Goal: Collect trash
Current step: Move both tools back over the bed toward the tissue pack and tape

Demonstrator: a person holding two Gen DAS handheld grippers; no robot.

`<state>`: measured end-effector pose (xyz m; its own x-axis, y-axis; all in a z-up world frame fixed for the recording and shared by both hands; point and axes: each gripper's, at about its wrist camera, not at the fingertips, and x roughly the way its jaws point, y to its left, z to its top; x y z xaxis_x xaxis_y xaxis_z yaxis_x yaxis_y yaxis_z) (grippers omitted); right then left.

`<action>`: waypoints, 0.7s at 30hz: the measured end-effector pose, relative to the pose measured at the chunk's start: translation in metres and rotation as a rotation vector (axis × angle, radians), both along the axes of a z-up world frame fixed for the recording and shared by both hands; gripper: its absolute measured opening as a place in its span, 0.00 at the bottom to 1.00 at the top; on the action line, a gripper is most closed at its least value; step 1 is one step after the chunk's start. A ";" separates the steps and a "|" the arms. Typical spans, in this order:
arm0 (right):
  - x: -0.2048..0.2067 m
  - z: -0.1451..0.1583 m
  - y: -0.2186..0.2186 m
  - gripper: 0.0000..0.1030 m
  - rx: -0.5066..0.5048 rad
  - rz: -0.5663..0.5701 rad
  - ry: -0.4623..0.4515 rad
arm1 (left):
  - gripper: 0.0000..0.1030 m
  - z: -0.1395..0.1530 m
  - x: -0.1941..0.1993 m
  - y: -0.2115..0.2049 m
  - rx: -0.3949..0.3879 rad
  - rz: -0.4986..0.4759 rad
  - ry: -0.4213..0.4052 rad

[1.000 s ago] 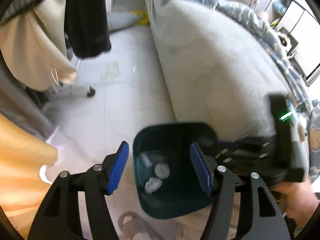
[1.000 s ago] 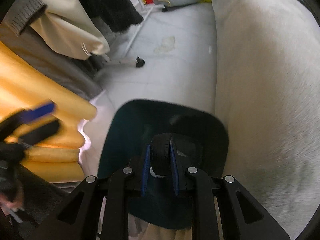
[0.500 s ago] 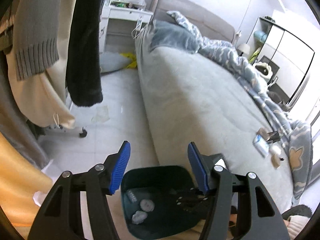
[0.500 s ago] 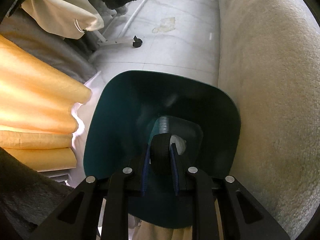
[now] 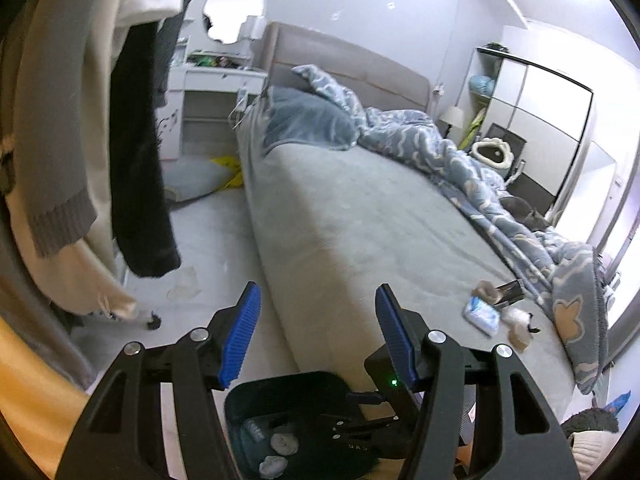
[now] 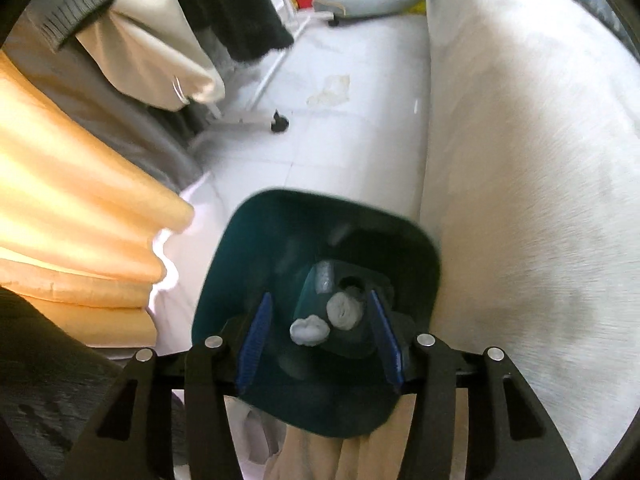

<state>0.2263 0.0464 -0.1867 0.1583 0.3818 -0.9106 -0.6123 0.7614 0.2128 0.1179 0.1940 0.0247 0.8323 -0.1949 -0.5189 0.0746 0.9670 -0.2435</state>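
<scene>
Down in the dark green bin (image 6: 256,248), on the floor against the grey bed's (image 6: 520,160) side, lie crumpled tissue wads (image 6: 344,310). Right gripper (image 6: 320,338) hangs over them; its jaws have just been opening, nothing pinched. Left gripper (image 5: 318,332) stands parted and empty. Further wrappers (image 5: 480,312) sit on the mattress's right.

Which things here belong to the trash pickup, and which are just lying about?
Job:
- dark green bin on the floor beside the bed
- crumpled tissues in the bin
- small litter on the bed
- right gripper, open over the bin
- left gripper, open

Lying about:
- blue duvet
- hanging clothes
- floor cushion
</scene>
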 end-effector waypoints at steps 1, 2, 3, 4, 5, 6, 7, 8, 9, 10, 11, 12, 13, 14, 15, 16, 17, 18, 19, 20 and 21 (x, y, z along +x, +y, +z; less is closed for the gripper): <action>-0.001 0.006 -0.003 0.57 0.008 -0.004 -0.013 | 0.60 0.005 0.000 -0.005 0.002 -0.011 -0.013; -0.002 0.013 -0.007 0.58 0.015 -0.010 -0.028 | 0.60 0.008 -0.001 -0.009 0.003 -0.018 -0.021; -0.003 0.021 -0.013 0.58 0.021 -0.019 -0.047 | 0.60 0.012 -0.001 -0.014 0.005 -0.029 -0.034; -0.004 0.026 -0.017 0.58 0.022 -0.025 -0.058 | 0.60 0.015 -0.001 -0.019 0.009 -0.040 -0.046; -0.005 0.032 -0.023 0.59 0.023 -0.035 -0.073 | 0.60 0.017 -0.001 -0.023 0.011 -0.047 -0.052; -0.005 0.036 -0.027 0.59 0.024 -0.042 -0.085 | 0.60 0.020 -0.001 -0.027 0.011 -0.056 -0.059; -0.006 0.041 -0.033 0.60 0.025 -0.050 -0.103 | 0.61 0.022 0.000 -0.032 0.009 -0.066 -0.065; -0.006 0.046 -0.038 0.61 0.025 -0.057 -0.119 | 0.61 0.023 0.001 -0.035 0.006 -0.076 -0.067; -0.006 0.052 -0.045 0.64 0.026 -0.068 -0.142 | 0.62 0.023 0.002 -0.038 0.006 -0.083 -0.067; -0.006 0.058 -0.053 0.65 0.027 -0.075 -0.157 | 0.62 0.024 0.003 -0.042 0.010 -0.089 -0.069; -0.007 0.063 -0.059 0.65 0.029 -0.085 -0.178 | 0.63 0.024 0.004 -0.044 0.014 -0.091 -0.070; -0.007 0.068 -0.066 0.66 0.030 -0.098 -0.204 | 0.63 0.024 0.005 -0.048 0.021 -0.093 -0.071; -0.007 0.073 -0.072 0.67 0.031 -0.108 -0.221 | 0.63 0.024 0.006 -0.051 0.026 -0.096 -0.072; -0.007 0.078 -0.079 0.68 0.032 -0.121 -0.240 | 0.65 0.024 0.007 -0.055 0.029 -0.105 -0.075; -0.006 0.083 -0.086 0.69 0.035 -0.135 -0.262 | 0.68 0.024 0.008 -0.060 0.030 -0.114 -0.081; -0.006 0.087 -0.092 0.70 0.037 -0.146 -0.277 | 0.70 0.024 0.009 -0.065 0.034 -0.121 -0.086; -0.006 0.091 -0.099 0.70 0.040 -0.155 -0.292 | 0.73 0.024 0.009 -0.069 0.037 -0.125 -0.088; -0.006 0.096 -0.107 0.73 0.043 -0.169 -0.312 | 0.74 0.024 0.011 -0.074 0.045 -0.134 -0.089; -0.004 0.099 -0.114 0.75 0.046 -0.180 -0.325 | 0.75 0.023 0.013 -0.080 0.053 -0.145 -0.092; -0.003 0.103 -0.120 0.76 0.049 -0.186 -0.335 | 0.78 0.023 0.014 -0.082 0.057 -0.150 -0.094; -0.002 0.108 -0.129 0.77 0.049 -0.194 -0.346 | 0.81 0.022 0.017 -0.087 0.064 -0.152 -0.095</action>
<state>0.2243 -0.0822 -0.0783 0.5260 0.3563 -0.7723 -0.5003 0.8639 0.0579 0.1346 0.1067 0.0465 0.8416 -0.2913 -0.4549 0.2407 0.9561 -0.1670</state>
